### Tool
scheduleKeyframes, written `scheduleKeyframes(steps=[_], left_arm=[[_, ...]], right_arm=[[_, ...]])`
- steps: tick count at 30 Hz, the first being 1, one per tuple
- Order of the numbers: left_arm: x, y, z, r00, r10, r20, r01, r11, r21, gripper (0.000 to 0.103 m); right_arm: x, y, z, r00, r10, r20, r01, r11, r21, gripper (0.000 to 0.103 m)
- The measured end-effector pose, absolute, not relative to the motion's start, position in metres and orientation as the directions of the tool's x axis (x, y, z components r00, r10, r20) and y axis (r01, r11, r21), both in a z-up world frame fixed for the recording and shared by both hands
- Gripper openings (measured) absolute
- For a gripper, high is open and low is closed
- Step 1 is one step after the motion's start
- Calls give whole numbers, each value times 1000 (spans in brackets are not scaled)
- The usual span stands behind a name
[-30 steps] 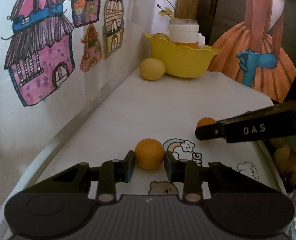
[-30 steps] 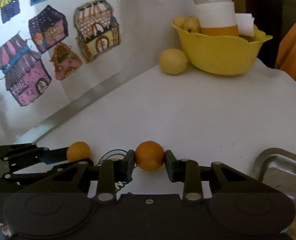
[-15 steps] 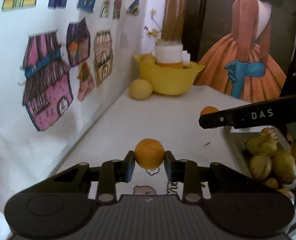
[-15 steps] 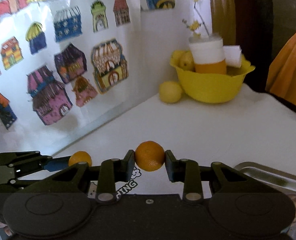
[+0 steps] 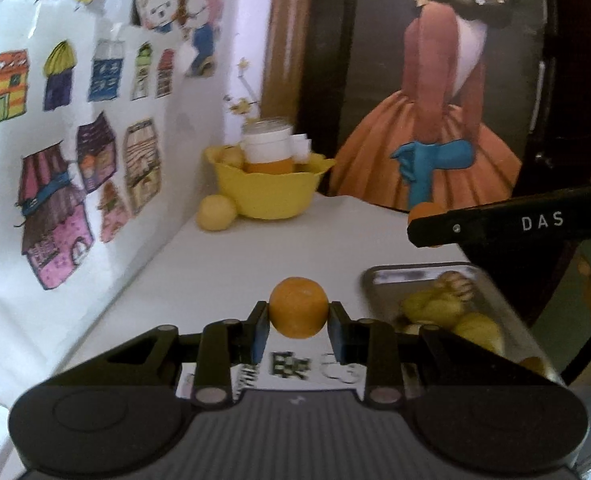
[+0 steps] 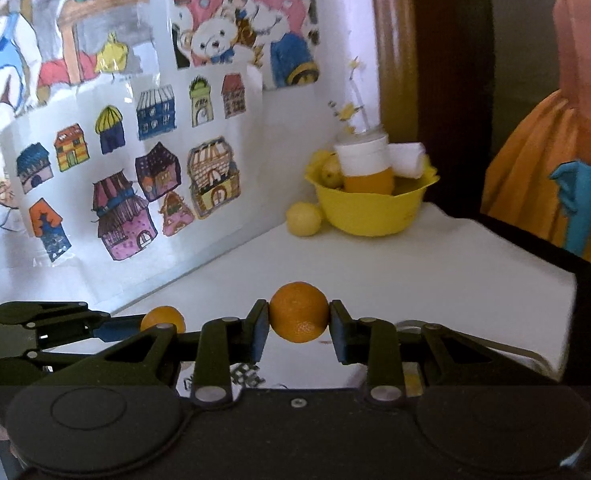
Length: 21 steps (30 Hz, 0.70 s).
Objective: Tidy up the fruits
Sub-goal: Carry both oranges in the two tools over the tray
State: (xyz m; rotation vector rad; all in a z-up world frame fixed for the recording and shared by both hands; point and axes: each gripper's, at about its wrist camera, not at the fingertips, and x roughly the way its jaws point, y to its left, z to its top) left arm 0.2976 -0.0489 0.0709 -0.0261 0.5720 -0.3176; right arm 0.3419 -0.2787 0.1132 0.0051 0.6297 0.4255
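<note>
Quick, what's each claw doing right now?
Left claw: closed on an orange.
Right claw: closed on another orange.

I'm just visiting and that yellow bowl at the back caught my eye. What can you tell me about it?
The yellow bowl looks like plastic, with a wavy rim. It stands upright on the white table in the far corner by the wall. Inside are a white-and-orange container, a yellowish fruit and something white and folded. A lemon-like fruit lies beside it on the table, close or touching.

Right gripper (image 6: 298,322) clamps an orange (image 6: 298,312); left gripper (image 6: 135,326) beside it grips another orange (image 6: 162,319).
</note>
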Motion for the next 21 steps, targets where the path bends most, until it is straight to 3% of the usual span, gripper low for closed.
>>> scheduleKeyframes(steps=[21], left_arm=[[220,-121,61,736,-438,-516,391,898,-204,34]], right_arm=[[208,-373,102,800,285,-527,-280,956,91,34]])
